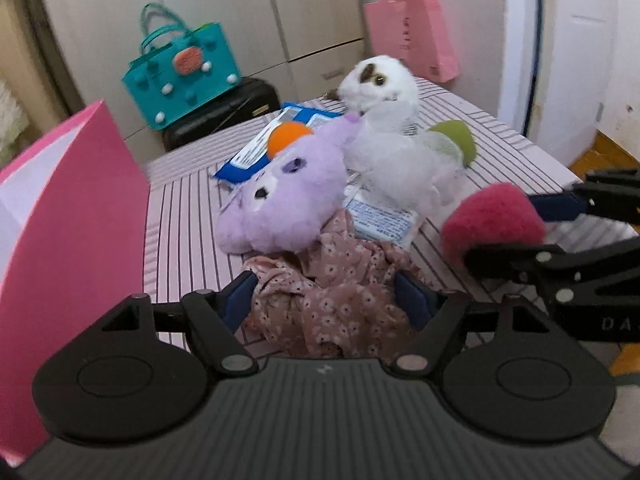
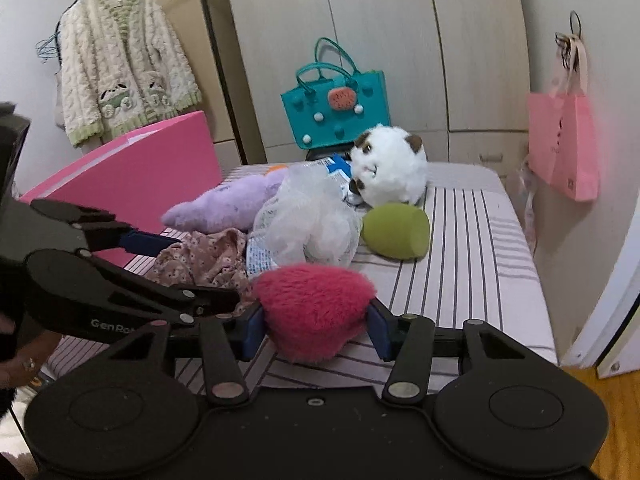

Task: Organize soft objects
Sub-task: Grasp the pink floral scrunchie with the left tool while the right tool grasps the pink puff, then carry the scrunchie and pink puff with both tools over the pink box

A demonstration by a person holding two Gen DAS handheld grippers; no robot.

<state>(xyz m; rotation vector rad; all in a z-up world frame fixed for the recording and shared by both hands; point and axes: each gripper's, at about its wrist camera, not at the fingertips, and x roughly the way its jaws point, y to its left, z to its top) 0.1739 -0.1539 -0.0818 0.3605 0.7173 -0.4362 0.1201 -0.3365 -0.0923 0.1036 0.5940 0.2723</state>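
My left gripper [image 1: 326, 300] has its pads on either side of a bunched floral pink cloth [image 1: 332, 300], squeezing it on the striped table [image 1: 184, 232]. My right gripper [image 2: 316, 328] is shut on a fuzzy magenta plush [image 2: 314, 308], also visible in the left wrist view [image 1: 492, 216]. Behind lie a purple plush [image 1: 288, 200] with an orange ball, a white mesh pouf [image 2: 308, 220], a white-and-brown plush [image 2: 388, 168] and a green pad [image 2: 396, 232].
An open pink box [image 1: 60, 240] stands at the table's left edge. Blue-and-white packets [image 1: 260, 148] lie under the toys. A teal bag [image 2: 336, 112] sits on a black case behind the table. A pink paper bag [image 2: 560, 148] hangs at right.
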